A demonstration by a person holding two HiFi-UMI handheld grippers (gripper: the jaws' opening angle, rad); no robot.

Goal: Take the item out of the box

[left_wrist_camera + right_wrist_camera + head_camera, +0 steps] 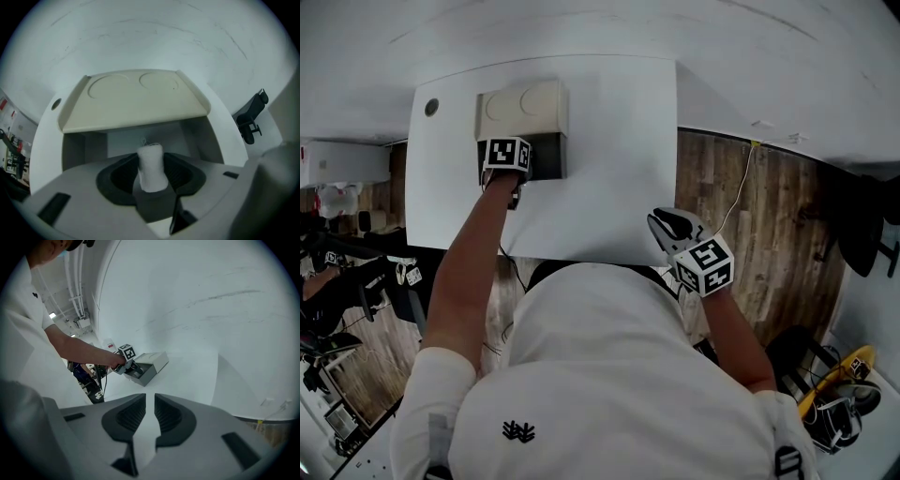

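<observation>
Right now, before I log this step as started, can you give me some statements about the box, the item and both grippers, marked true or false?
1. The lid of the box is raised. True.
2. A white item stands between the jaws of the left gripper. True.
3. The right gripper is reaching into the box. False: it is by the near edge of the table, apart from the box.
4. The box sits on the wooden floor. False: it sits on the white table.
5. The right gripper holds something. False: nothing is between its jaws.
</observation>
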